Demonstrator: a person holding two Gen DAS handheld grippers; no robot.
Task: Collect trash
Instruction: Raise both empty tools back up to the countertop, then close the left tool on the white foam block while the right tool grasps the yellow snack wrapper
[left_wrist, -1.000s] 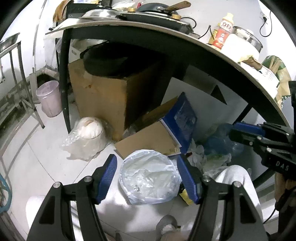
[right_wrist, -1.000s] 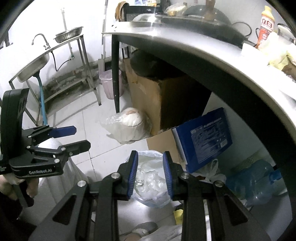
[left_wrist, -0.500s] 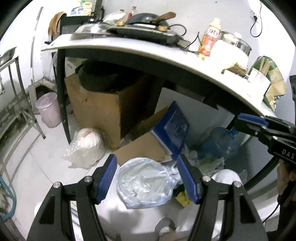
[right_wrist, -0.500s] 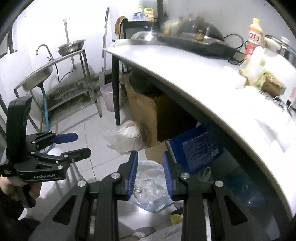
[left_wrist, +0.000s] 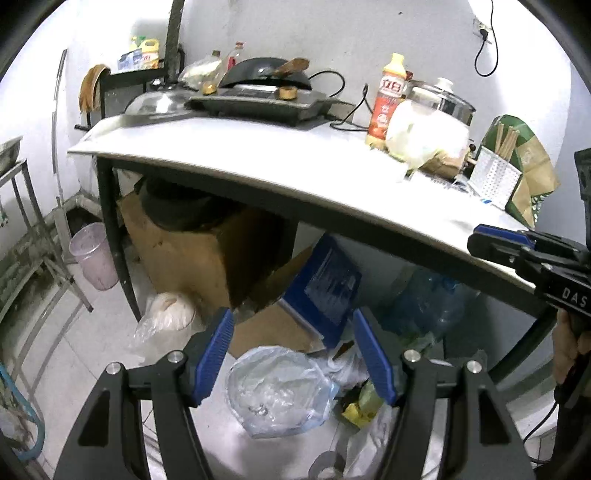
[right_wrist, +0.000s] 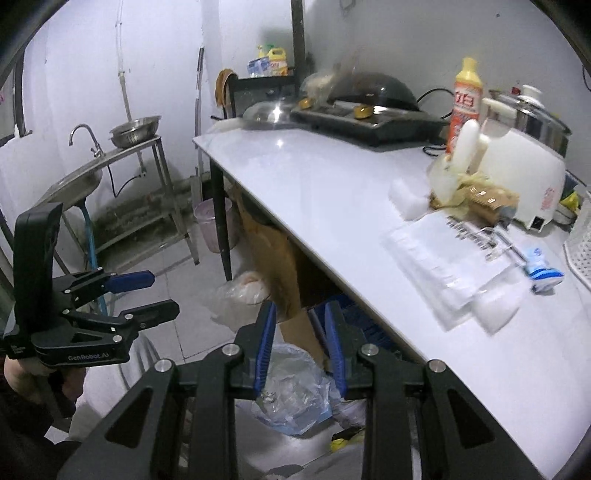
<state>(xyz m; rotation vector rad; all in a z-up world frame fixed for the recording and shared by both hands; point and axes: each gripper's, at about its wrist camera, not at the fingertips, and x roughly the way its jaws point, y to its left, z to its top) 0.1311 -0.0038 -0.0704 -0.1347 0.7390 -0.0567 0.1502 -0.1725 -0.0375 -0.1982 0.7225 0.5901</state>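
Countertop (right_wrist: 332, 192), white, spanning the centre and right of the right wrist view; in the left wrist view it arcs across mid-frame. Cardboard box (left_wrist: 199, 254) beneath it, left of centre, with a blue carton (left_wrist: 328, 284) leaning just to its right. Clear plastic bag (left_wrist: 280, 391) lying on the tiled floor, lower centre of both views; this is the likeliest item of trash, though its contents are too blurred to identify. White plastic sleeves and wrappers (right_wrist: 454, 266) spread on the countertop, right of the right wrist view. Orange-labelled bottle (right_wrist: 466, 99) upright at upper right. Left gripper (left_wrist: 293, 358), bottom centre of its own view: fingers spread wide, nothing between them, bag seen below the gap. Right gripper (right_wrist: 300, 347), bottom centre of its view: fingers narrowly parted, empty.
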